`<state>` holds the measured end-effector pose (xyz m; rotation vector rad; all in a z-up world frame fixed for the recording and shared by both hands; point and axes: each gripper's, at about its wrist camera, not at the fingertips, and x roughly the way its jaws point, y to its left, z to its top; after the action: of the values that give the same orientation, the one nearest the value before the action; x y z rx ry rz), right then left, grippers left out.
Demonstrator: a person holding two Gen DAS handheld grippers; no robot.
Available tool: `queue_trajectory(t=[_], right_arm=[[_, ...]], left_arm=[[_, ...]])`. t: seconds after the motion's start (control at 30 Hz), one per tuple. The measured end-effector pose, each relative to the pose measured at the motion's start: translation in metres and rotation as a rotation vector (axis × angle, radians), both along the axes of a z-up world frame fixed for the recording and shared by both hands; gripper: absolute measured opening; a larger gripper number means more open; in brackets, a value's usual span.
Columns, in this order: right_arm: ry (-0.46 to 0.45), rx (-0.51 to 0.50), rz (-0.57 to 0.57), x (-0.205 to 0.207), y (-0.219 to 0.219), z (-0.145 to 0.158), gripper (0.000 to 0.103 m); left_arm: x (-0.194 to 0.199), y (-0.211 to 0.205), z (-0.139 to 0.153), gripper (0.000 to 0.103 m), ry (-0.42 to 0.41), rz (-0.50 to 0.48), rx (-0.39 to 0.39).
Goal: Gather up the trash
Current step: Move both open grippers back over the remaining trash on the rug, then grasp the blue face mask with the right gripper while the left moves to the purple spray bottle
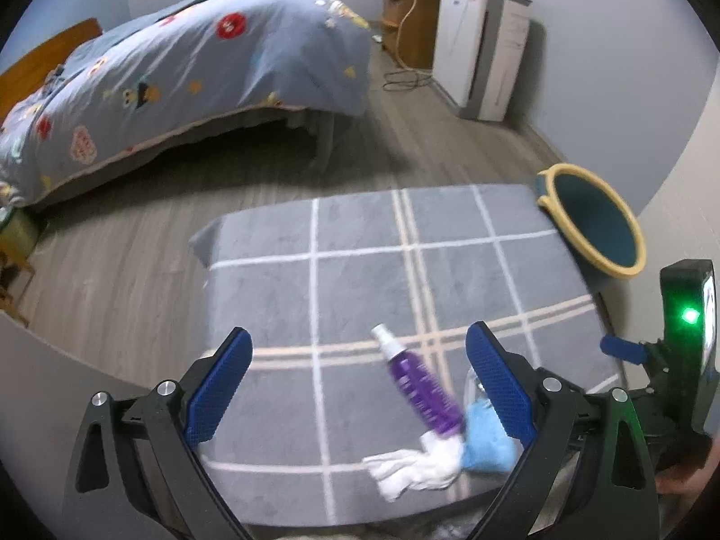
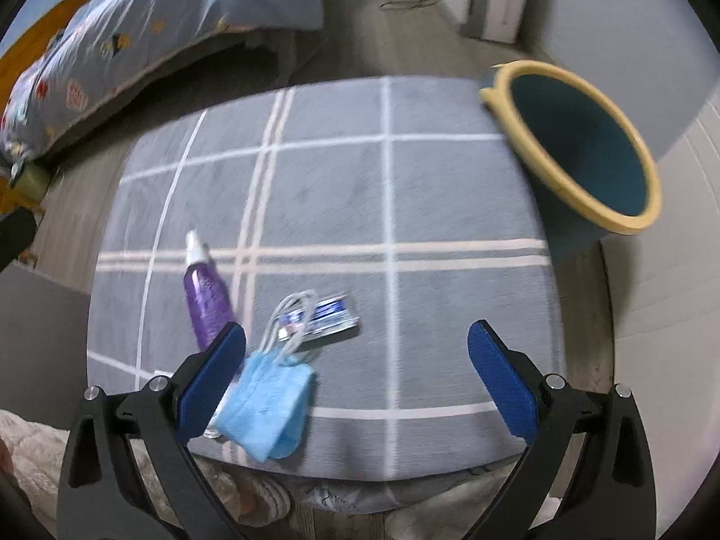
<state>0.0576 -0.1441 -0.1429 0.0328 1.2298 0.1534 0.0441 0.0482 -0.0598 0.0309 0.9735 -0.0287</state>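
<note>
On the grey checked rug lie a purple spray bottle, a crumpled white tissue and a blue face mask. The right wrist view shows the spray bottle, the face mask and a small blue-and-white wrapper. A teal bin with a yellow rim stands at the rug's far right corner, its rim wide open toward me. My left gripper hangs open above the bottle. My right gripper is open, its left finger beside the mask.
A bed with a blue patterned duvet fills the far left. White appliances, a wooden cabinet and loose cables stand along the far wall. Wood floor surrounds the rug. A fluffy cloth lies near my lower edge.
</note>
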Motion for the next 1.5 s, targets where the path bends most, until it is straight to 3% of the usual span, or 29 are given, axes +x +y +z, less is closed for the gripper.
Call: queue_trajectory(t=[0.2, 0.27, 0.43, 0.8, 1.17, 1.27, 1.33, 1.4, 1.5], right_arm=[[0.061, 0.001, -0.003, 0.01, 0.013, -0.022, 0.096], [0.077, 0.009, -0.012, 0.013, 0.012, -0.027, 0.087], [0.151, 0.048, 0.015, 0.016, 0.017, -0.044, 0.05], [0.126, 0.001, 0.114, 0.025, 0.039, -0.051, 0.004], [0.034, 0.137, 0.038, 0.033, 0.004, 0.0, 0.004], [0.089, 0.117, 0.055, 0.034, 0.007, -0.013, 0.006], [0.134, 0.089, 0.043, 0.034, 0.008, -0.031, 0.023], [0.163, 0.08, 0.032, 0.034, 0.01, -0.044, 0.033], [0.179, 0.066, 0.043, 0.037, 0.015, -0.053, 0.033]], left_arm=[[0.005, 0.013, -0.009, 0.095, 0.036, 0.022, 0.014], [0.007, 0.015, -0.011, 0.095, 0.044, 0.026, 0.013], [0.011, 0.017, -0.009, 0.095, 0.039, 0.026, -0.02], [0.013, 0.009, -0.014, 0.095, 0.052, 0.001, 0.013], [0.023, 0.007, -0.027, 0.095, 0.095, 0.025, 0.041], [0.025, 0.006, -0.031, 0.095, 0.113, 0.027, 0.04], [0.025, 0.009, -0.03, 0.095, 0.114, 0.047, 0.025], [0.025, 0.013, -0.029, 0.095, 0.11, 0.058, 0.008], [0.025, 0.015, -0.03, 0.095, 0.113, 0.06, 0.013]])
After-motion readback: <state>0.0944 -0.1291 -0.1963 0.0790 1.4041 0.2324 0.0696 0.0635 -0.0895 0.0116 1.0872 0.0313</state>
